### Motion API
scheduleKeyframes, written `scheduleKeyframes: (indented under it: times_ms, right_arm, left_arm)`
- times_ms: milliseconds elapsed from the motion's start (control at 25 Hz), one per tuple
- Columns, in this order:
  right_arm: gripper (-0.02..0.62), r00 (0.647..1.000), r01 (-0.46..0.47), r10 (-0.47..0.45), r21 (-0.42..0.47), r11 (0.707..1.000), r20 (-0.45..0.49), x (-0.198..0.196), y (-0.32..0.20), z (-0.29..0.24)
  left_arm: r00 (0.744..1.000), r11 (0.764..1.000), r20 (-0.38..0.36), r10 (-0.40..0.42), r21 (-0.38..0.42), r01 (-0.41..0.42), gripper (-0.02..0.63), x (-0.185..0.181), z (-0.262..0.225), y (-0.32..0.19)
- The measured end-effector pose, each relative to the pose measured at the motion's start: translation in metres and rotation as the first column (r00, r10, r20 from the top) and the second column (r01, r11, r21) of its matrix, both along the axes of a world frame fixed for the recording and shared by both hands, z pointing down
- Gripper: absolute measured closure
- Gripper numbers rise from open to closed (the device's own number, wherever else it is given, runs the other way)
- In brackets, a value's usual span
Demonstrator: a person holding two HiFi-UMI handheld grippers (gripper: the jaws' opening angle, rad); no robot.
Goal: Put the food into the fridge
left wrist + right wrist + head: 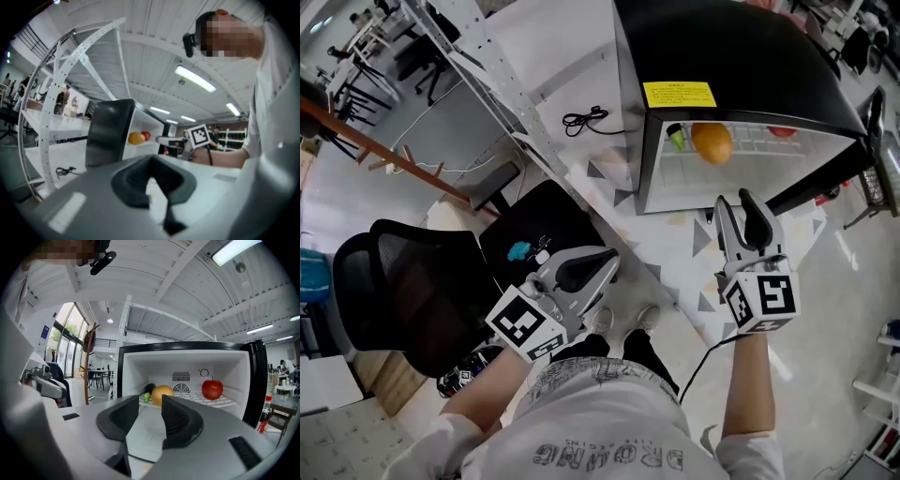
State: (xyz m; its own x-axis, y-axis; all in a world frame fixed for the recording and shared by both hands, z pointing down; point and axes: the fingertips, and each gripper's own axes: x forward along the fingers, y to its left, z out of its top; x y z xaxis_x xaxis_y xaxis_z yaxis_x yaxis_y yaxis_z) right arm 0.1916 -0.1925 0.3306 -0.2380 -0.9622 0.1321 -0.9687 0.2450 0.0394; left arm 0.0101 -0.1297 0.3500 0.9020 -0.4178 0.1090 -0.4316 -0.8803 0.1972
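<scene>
A small black fridge (741, 56) stands open on the floor. On its wire shelf lie an orange (712, 142), a red apple (212, 389) and a green piece of food (676, 137). In the right gripper view the orange (161, 393) sits left of the apple, with the green piece (146, 395) beside it. My right gripper (735, 199) points at the opening, a short way in front of it. Its jaws (149, 404) stand partly open with nothing between them. My left gripper (605, 260) hangs lower left, away from the fridge, tips (150, 159) touching and empty.
The fridge door (825, 178) swings open on the right. A black mesh office chair (403, 281) stands at the left, a dark seat (539, 230) with a small blue thing beside it. A perforated metal rack (487, 56) and a black cable (586, 119) lie left of the fridge.
</scene>
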Motion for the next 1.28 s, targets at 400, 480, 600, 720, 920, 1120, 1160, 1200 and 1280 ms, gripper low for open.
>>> scheduleKeyframes:
  times_ms: [400, 480, 600, 720, 920, 1120, 1160, 1200, 1280]
  right_arm:
    - [0.526, 0.999, -0.032, 0.032, -0.003, 0.999, 0.023, -0.022, 0.027, -0.003]
    - [0.538, 0.999, -0.033, 0.033, -0.001, 0.999, 0.022, -0.028, 0.03, -0.005]
    - [0.549, 0.999, -0.031, 0.031, 0.0, 1.0, 0.024, -0.037, 0.035, -0.006]
    - [0.561, 0.999, -0.033, 0.033, -0.002, 0.999, 0.033, -0.043, 0.04, -0.006]
    - [0.572, 0.998, -0.038, 0.038, -0.008, 0.999, 0.044, -0.051, 0.046, -0.007]
    - [0.581, 0.998, -0.043, 0.043, -0.011, 0.999, 0.047, -0.056, 0.051, -0.007]
    - [0.583, 0.998, -0.043, 0.043, -0.01, 0.999, 0.05, -0.058, 0.052, -0.008]
    - [0.583, 0.998, -0.043, 0.044, -0.01, 0.999, 0.054, -0.059, 0.052, -0.009]
    - [0.588, 0.997, -0.044, 0.045, -0.008, 0.999, 0.059, -0.061, 0.054, -0.01]
  left_arm:
    - [0.999, 0.999, -0.023, 0.032, 0.02, -0.032, 0.597, -0.013, -0.011, -0.004]
    - [0.999, 0.999, -0.027, 0.039, 0.022, -0.039, 0.597, -0.014, -0.012, -0.005]
    - [0.998, 0.998, -0.033, 0.05, 0.025, -0.049, 0.597, -0.015, -0.014, -0.005]
    - [0.998, 0.998, -0.039, 0.057, 0.026, -0.056, 0.597, -0.017, -0.015, -0.006]
    - [0.997, 0.997, -0.046, 0.067, 0.026, -0.066, 0.597, -0.018, -0.017, -0.007]
    - [0.996, 0.997, -0.051, 0.079, 0.029, -0.078, 0.597, -0.019, -0.017, -0.008]
    - [0.995, 0.996, -0.05, 0.081, 0.028, -0.079, 0.597, -0.019, -0.017, -0.008]
    - [0.995, 0.996, -0.05, 0.082, 0.028, -0.081, 0.597, -0.02, -0.017, -0.009]
    - [0.995, 0.996, -0.051, 0.085, 0.028, -0.083, 0.597, -0.02, -0.018, -0.01]
